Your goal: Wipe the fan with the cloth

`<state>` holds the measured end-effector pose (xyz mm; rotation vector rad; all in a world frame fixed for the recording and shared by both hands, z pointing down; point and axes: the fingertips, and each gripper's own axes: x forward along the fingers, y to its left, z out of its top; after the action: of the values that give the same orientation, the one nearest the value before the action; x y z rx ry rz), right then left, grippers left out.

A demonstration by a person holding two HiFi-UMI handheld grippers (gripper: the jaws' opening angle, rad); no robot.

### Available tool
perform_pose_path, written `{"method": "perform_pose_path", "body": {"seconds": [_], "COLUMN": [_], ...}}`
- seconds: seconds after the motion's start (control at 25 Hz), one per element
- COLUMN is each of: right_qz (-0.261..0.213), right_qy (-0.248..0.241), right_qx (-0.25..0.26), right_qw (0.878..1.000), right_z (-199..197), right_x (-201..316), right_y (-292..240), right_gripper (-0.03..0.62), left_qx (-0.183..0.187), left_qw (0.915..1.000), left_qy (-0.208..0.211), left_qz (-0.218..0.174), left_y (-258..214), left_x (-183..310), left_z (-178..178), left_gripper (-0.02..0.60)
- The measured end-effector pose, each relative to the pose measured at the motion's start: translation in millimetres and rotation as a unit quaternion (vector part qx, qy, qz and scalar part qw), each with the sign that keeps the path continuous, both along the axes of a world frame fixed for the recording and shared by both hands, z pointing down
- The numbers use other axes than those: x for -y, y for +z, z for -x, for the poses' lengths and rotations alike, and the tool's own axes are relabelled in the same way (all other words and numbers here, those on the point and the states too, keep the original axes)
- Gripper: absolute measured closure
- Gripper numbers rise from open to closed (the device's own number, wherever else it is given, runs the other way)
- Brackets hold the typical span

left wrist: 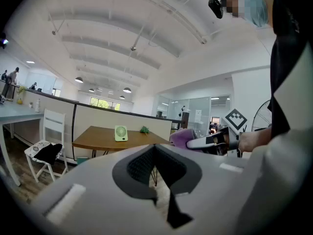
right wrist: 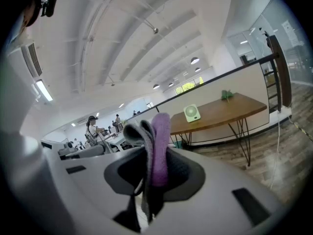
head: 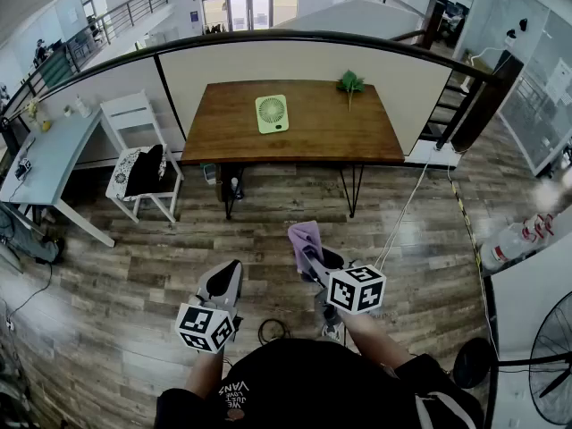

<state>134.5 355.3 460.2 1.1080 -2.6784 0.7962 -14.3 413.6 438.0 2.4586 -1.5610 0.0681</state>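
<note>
Table (head: 295, 141): upper centre of head view, well apart from person.
Fan (head: 272, 113): small, green, on tabletop left of centre, seemingly upright. Likely light plastic, could slide or tip under wiping; steady it at outer frame.
Right gripper (right wrist: 155, 165): clamped on cloth (right wrist: 159, 141). Cloth soft, limp, purple-grey, pinched at fold.
Left gripper (left wrist: 155, 163): closed, empty.

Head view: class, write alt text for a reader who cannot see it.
A person holds a tool in each hand above a wood floor: the right tool grips a purple cloth, the left tool is shut and empty. Ahead, away from both, a small green fan sits on a wooden table.
</note>
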Motion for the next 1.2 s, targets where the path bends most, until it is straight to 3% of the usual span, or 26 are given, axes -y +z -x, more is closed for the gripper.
{"method": "perform_pose_path", "body": {"seconds": [0.24, 0.56, 0.92, 1.2], "right_qz": [-0.024, -0.010, 0.016, 0.020], "right_qy": [0.003, 0.003, -0.002, -0.034], "right_qx": [0.008, 0.000, -0.002, -0.010], "right_qw": [1.000, 1.000, 1.000, 0.999], "right_z": [18.4, 18.7, 8.1, 5.0], "right_x": [-0.1, 20.4, 102.4, 177.5], "right_y": [-11.6, 0.0, 16.6, 21.9], "right_gripper": [0.494, 0.493, 0.493, 0.493], "left_qx": [-0.002, -0.025, -0.021, -0.023], "left_qw": [0.9999, 0.9996, 0.9993, 0.9990], "left_qy": [0.012, -0.001, -0.005, -0.022], "left_qz": [-0.003, 0.014, 0.031, 0.030], "left_y": [4.1, 22.9, 30.9, 31.0], "left_x": [-1.9, 19.1, 98.7, 172.2], "left_z": [12.4, 18.5, 10.6, -1.7], "left_gripper": [0.569, 0.569, 0.569, 0.569]}}
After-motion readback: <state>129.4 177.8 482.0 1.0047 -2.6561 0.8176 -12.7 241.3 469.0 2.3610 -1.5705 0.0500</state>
